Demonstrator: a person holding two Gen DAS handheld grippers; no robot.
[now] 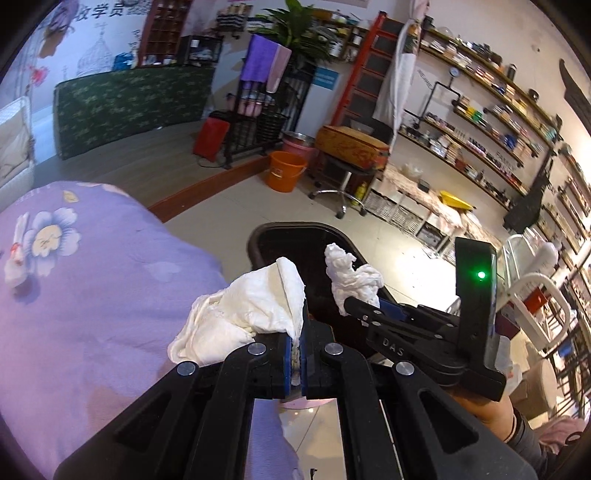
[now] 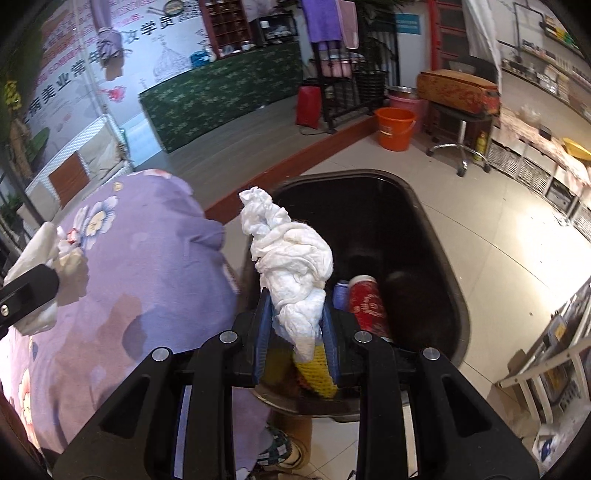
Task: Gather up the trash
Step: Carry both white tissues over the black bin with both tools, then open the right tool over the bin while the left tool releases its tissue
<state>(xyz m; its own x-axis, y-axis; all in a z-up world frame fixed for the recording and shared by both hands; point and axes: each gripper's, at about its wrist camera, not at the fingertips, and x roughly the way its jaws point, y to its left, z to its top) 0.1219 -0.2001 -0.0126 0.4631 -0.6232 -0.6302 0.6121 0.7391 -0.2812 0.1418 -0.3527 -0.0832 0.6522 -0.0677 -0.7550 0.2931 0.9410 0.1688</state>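
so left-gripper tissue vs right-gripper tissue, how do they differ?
The left tissue is a broad, loosely folded wad over the purple cloth; the right tissue is twisted into a narrower rope over the black bin. The left gripper pinches an edge nearly flat; the right gripper stands wider. Both are white, crumpled, held.

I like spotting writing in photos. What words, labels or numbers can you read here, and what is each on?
"DAS": embossed on the right gripper, seen from the left wrist view.
"美业常年": large characters on the wall poster; its smaller lines are too blurred to read.
"学员": on the wall mural.
Red can in the bin: print unreadable.
Blue sign: too small.
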